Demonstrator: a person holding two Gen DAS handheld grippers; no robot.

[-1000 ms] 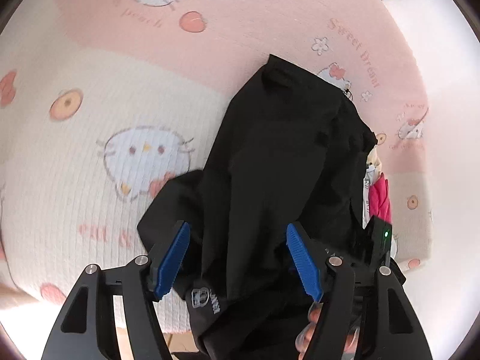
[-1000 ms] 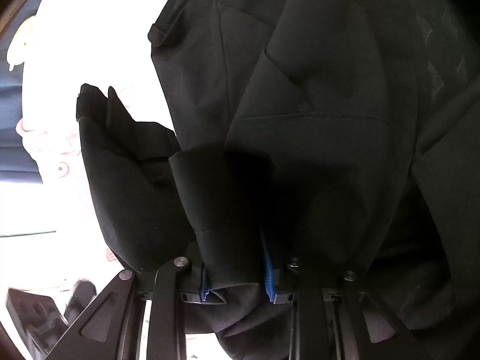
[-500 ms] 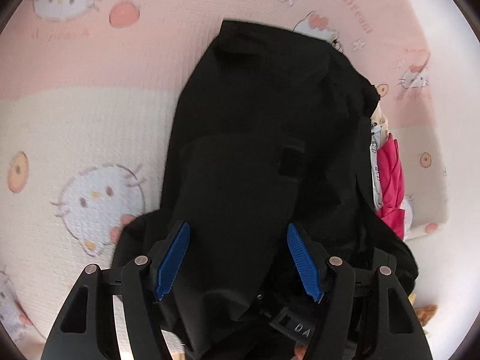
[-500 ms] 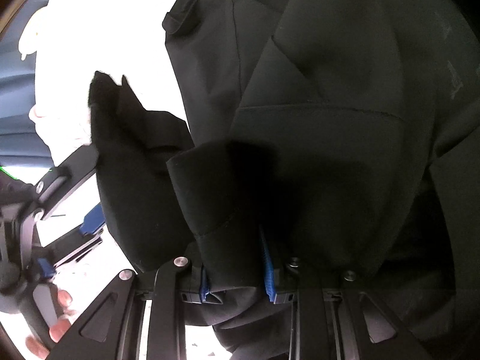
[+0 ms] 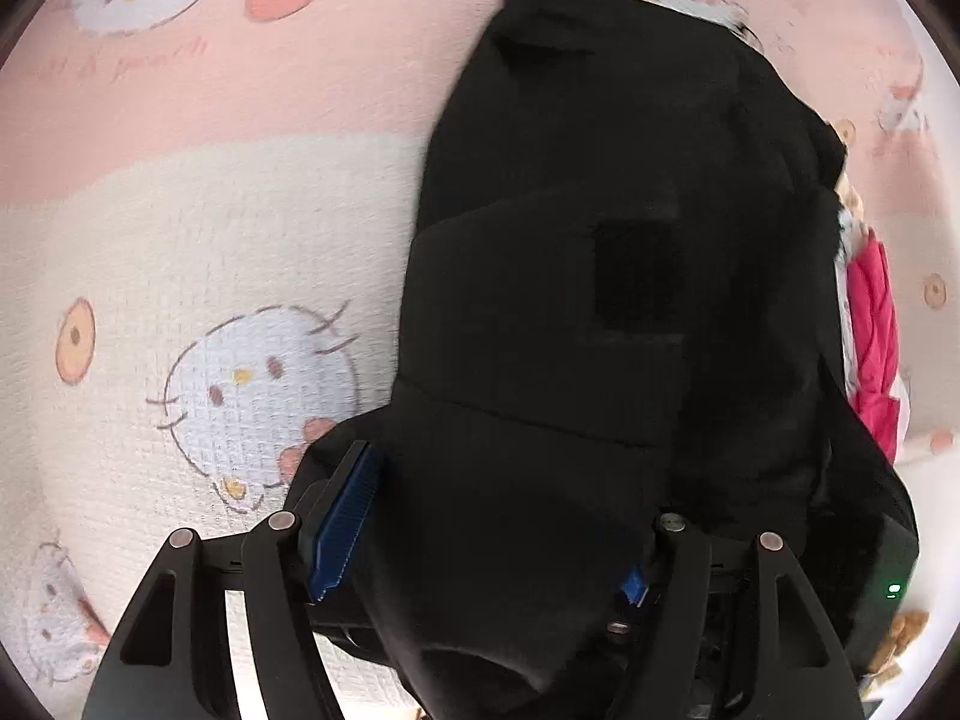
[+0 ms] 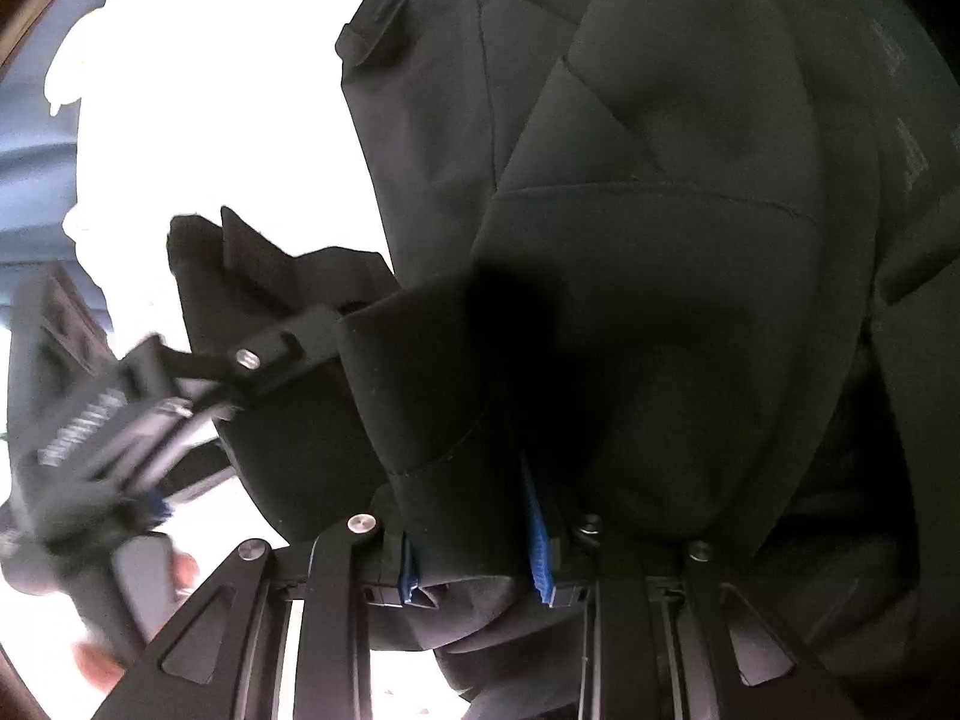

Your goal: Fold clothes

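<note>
A black garment (image 5: 600, 300) lies bunched on a cat-print blanket (image 5: 180, 228) and fills most of both views. My left gripper (image 5: 486, 552) points down over its near end, jaws wide, with cloth bulging up between them and hiding most of the right pad. Its left pad (image 5: 342, 522) shows beside the cloth. In the right wrist view my right gripper (image 6: 474, 552) is shut on a thick fold of the black garment (image 6: 660, 300). There the left gripper's fingers (image 6: 270, 357) reach a hanging flap from the left, blurred.
A bright pink garment (image 5: 873, 324) and some pale cloth lie at the black garment's right edge. The blanket spreads to the left, pink above and cream below. A person's hand (image 6: 186, 570) shows at the lower left of the right wrist view.
My left gripper has come down and across onto the black garment, so cloth now bulges between its jaws. In the right wrist view it has moved in from the left. The right grip is unchanged.
</note>
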